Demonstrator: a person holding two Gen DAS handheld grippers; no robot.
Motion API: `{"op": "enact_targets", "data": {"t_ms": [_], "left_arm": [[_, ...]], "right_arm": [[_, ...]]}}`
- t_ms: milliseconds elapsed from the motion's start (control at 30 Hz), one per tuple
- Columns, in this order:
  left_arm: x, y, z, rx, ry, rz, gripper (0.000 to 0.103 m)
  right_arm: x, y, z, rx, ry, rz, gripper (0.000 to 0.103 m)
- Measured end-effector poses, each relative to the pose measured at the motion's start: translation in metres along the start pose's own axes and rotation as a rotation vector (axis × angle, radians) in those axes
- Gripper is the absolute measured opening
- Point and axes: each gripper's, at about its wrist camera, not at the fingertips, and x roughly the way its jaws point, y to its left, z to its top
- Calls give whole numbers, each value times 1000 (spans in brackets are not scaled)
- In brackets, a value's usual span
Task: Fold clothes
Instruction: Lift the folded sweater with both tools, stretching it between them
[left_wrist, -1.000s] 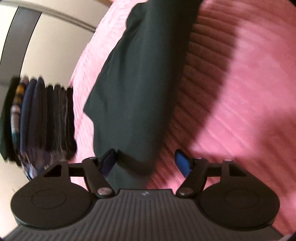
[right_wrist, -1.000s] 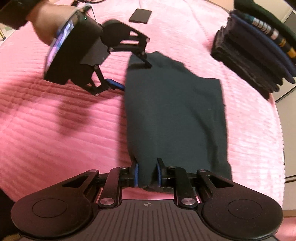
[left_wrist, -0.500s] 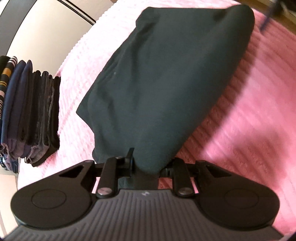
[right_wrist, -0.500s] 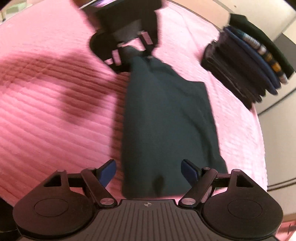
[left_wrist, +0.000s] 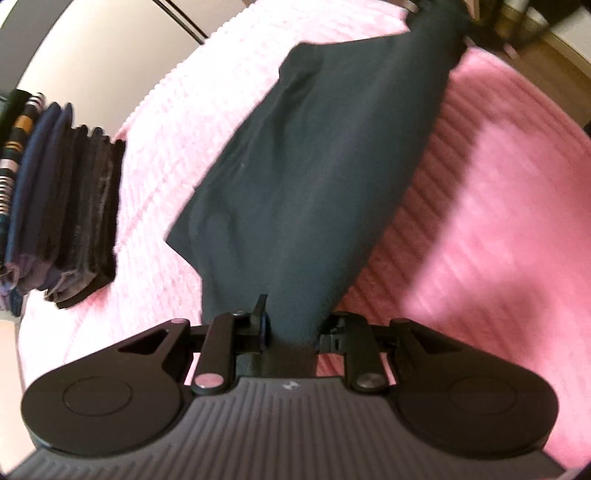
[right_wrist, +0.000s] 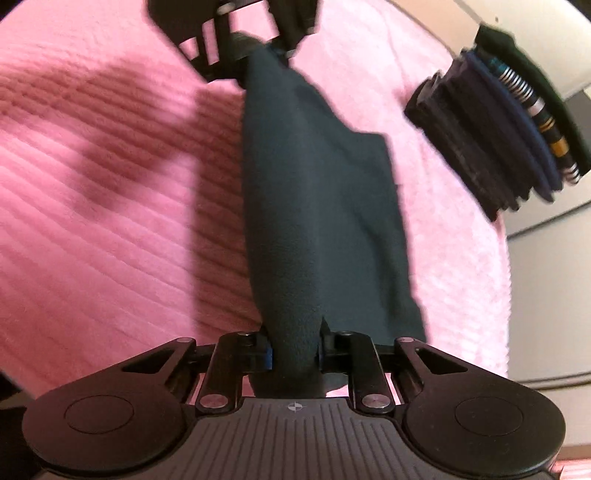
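While both tongs, left (left_wrist: 291, 325) and right (right_wrist: 294, 347), clamp one dark garment (left_wrist: 314, 177), one folded stack (right_wrist: 498, 133) sits apart.

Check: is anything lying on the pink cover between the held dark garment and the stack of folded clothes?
Nothing visible. Both grippers, left and right, are shut on the garment; only bare pink cover shows between it and the stack.

My left gripper (left_wrist: 290, 328) and right gripper (right_wrist: 294, 350) are matt black plastic with ribbed housings and shiny metal rivets. The garment (left_wrist: 325, 177) is soft, matt dark cloth. The bedspread (left_wrist: 498, 206) is pink, ribbed, fuzzy fabric.
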Motion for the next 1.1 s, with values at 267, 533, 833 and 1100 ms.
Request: {"op": "enact_targets", "data": {"t_ms": [267,533,833,1100], "left_arm": [[-90,-52,5,-178,50,31,17],[-115,-108,4,-317,124,-48,17],[-159,-79,0,-316,119,9,16],[-195,-42,1,-310,90,77,16]], "right_arm": [[-56,-15,-4,-136,-86,51,17],[-72,14,-6,-228,-33,118,17],[-113,2,15,-276,-58,105,16],[-158,-19,43,-268,-88,70,16]]}}
